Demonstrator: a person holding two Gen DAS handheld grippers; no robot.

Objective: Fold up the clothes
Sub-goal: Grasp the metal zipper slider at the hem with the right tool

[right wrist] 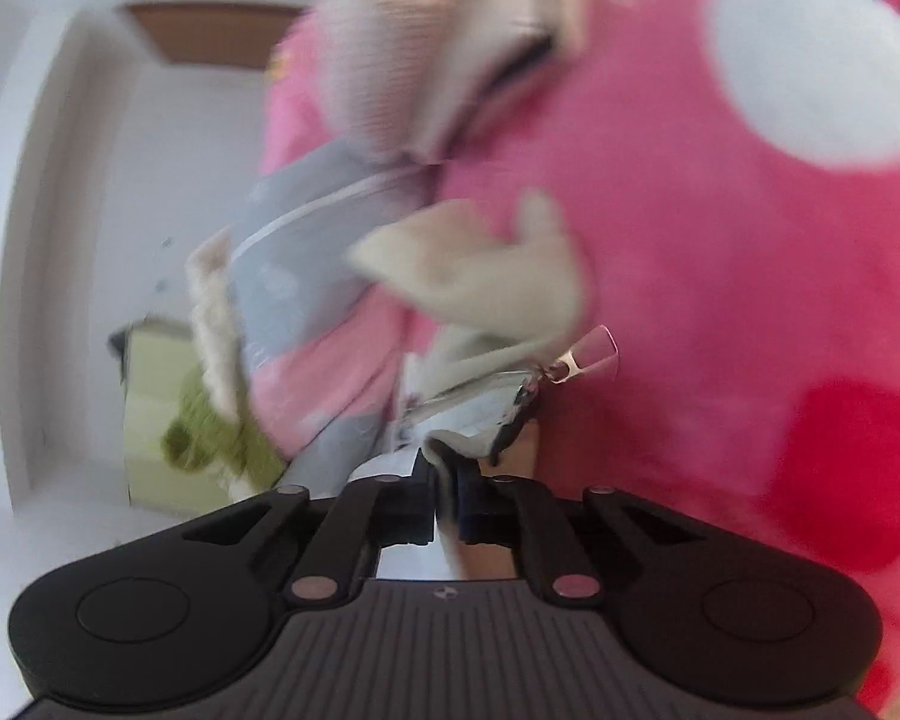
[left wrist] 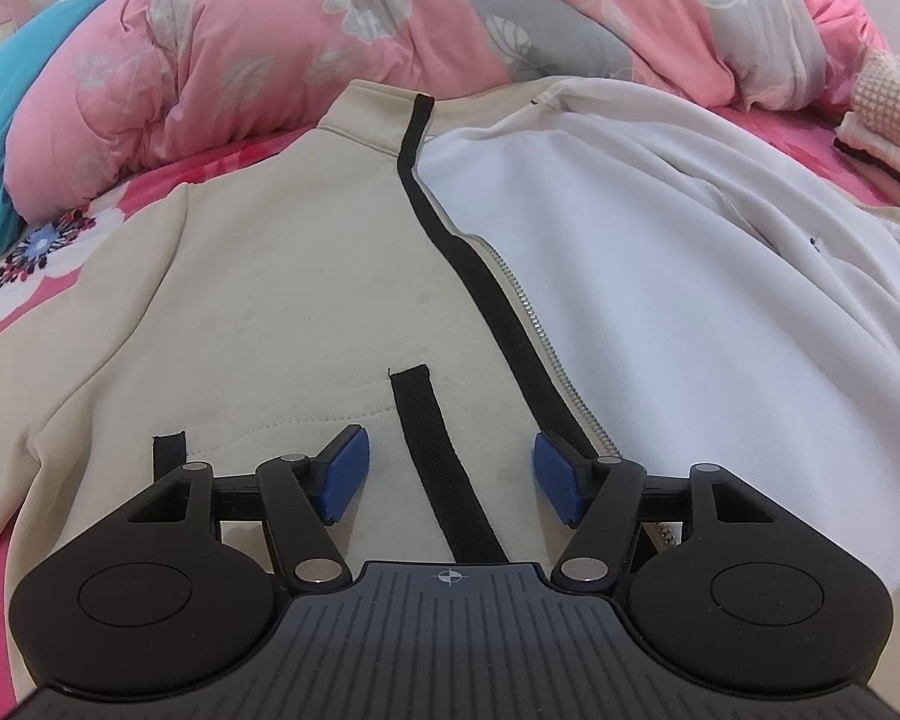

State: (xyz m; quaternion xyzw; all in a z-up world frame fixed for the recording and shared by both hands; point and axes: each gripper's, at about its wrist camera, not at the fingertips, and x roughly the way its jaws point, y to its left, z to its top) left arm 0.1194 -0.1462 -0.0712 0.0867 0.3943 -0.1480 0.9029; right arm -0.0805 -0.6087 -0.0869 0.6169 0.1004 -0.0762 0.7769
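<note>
Lying spread on the pink flowered bedsheet (left wrist: 96, 204), filling the middle of the left wrist view: a cream jacket (left wrist: 258, 276), zipped open, white lining (left wrist: 660, 276) of the other front turned up on the right side of the frame. Black zip band (left wrist: 480, 276) running from the collar at upper middle down toward lower right; short black pocket strip (left wrist: 432, 456) just above the lower middle. Hovering over that strip, the left gripper (left wrist: 450, 474), jaws apart, blue pads (left wrist: 345, 474) clear of the cloth on either side, nothing pinched. Rolled pink and grey quilt (left wrist: 240, 42) across the top of the frame, folded pile of clothes (left wrist: 888, 126) at the right edge.

Blurred, the right wrist view: right gripper (right wrist: 447, 498) at lower middle, jaws closed on a fold of white and cream cloth, most likely an edge of the same jacket, with the metal zip pull (right wrist: 594, 354) dangling just above, at centre right. Pink sheet behind it on the right, white wall and a doorway on the left.

Judging by this: early in the fold. Done, laying out and a first pinch on one edge. Left, bringing the fronts together, tucking the sleeves in, folding the body over, adding to the pile
</note>
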